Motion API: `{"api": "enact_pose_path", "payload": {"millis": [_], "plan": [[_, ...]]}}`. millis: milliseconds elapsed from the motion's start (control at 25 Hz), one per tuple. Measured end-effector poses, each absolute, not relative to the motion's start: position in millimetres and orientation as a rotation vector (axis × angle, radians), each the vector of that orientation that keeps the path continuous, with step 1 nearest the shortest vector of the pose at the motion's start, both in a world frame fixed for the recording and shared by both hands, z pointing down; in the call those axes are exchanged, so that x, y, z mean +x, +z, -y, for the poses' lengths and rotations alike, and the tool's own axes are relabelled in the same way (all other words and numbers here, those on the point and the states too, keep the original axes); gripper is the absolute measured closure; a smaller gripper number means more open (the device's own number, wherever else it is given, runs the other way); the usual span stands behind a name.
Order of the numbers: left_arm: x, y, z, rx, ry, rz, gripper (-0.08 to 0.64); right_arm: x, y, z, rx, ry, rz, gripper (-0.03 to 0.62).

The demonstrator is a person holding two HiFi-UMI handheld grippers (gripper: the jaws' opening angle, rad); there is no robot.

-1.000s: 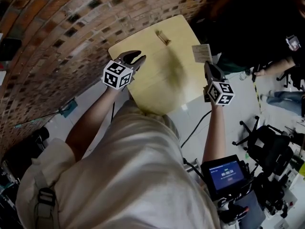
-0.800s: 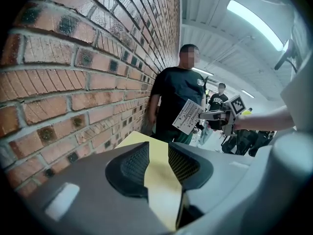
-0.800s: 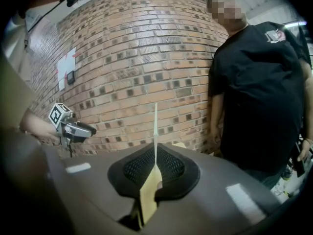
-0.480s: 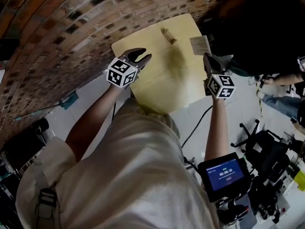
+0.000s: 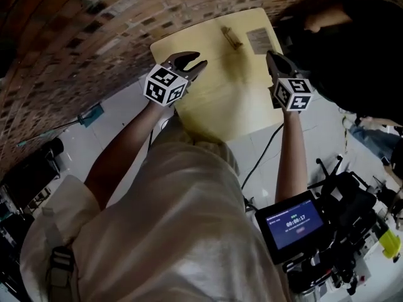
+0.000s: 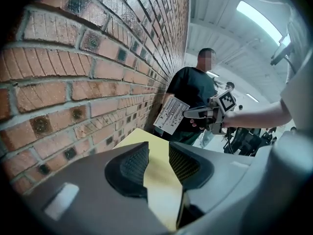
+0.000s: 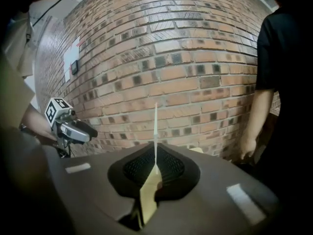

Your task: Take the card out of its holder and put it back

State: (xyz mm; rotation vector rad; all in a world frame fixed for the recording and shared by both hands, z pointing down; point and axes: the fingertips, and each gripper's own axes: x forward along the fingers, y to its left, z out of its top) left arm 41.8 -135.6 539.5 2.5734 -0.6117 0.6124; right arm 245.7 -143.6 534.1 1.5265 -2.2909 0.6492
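A white printed card [image 5: 259,41] is pinched upright in my right gripper [image 5: 271,56], above the far right corner of the yellow table [image 5: 220,99]. In the right gripper view the card [image 7: 155,131] shows edge-on, a thin line rising from between the closed pads. The small tan card holder [image 5: 230,37] lies on the table just left of the card, with nothing in it. My left gripper [image 5: 191,63] hovers over the table's left part, open, with only table showing between its pads [image 6: 136,164]. From the left gripper view, the card [image 6: 171,115] and right gripper [image 6: 188,114] are ahead.
A brick wall [image 5: 82,36] runs along the table's left and far side. A person in a black shirt [image 6: 191,92] stands close beyond the table's far right. A black office chair [image 5: 346,194] and cables stand on the floor at right.
My right gripper has carried the card farther over the table, nearer the holder. The left gripper has edged forward a little and stays open.
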Motion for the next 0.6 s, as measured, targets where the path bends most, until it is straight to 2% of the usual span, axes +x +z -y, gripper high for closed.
{"api": "enact_pose_path", "payload": {"millis": [600], "plan": [[45.1,558.9,153.2,2.542,0.61,0.629,0.41,220.1,579.5,189.0,1.367,0.699,2.297,0.58]]}}
